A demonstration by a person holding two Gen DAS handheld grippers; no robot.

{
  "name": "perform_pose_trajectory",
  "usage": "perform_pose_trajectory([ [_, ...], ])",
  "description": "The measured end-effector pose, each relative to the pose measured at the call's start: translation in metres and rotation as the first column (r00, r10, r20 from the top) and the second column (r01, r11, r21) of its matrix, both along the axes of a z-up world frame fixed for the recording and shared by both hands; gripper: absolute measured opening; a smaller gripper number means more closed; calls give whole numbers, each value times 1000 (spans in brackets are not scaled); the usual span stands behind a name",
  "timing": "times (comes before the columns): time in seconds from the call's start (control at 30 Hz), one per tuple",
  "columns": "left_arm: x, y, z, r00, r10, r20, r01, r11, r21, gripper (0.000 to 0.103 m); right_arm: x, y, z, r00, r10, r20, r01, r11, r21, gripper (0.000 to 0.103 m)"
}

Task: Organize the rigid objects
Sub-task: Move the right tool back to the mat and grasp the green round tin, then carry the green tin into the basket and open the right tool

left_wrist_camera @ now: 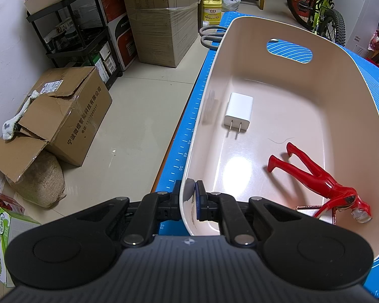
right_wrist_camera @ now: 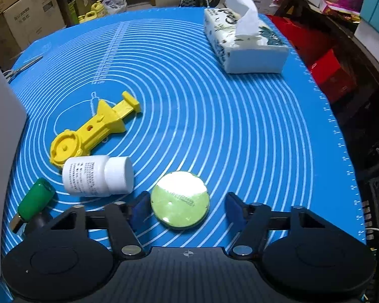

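**Left wrist grips the bin, right wrist straddles the green disc**

Left wrist view: the left gripper pinches the near rim of the cream bin, one finger outside the wall, one inside. Beyond the fingers, inside the bin, lie a white charger and, to the right, a red figure.

Right wrist view: the right gripper has its fingers spread around a round green disc on the blue mat; the left pad is just beside it, the right pad apart. Left of the fingers lie a white bottle, a green cylinder and a yellow tool. A tissue pack sits far ahead.
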State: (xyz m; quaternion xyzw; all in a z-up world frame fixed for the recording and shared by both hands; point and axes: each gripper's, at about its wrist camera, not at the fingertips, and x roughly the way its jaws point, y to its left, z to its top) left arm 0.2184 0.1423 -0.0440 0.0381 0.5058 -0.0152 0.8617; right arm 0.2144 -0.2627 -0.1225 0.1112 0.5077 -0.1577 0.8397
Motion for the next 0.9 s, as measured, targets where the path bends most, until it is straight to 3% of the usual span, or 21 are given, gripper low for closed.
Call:
perform_pose_trajectory([
  [0.1,0,0,0,1000,0,0,0,1000,0,12,-1,0,1,1000,-2,7,2,1000,-13,55],
  [0.43,0,0,0,1000,0,0,0,1000,0,12,-1,6,9,999,-26,30,28,998,-50,55],
  [0.67,0,-1,0,1000,0,0,0,1000,0,12,-6,17,37,992,-58,115,63,997,-44,55],
  [0.9,0,0,0,1000,0,0,0,1000,1,12,-8,46,72,972,-22,232,33,998,-45,55],
])
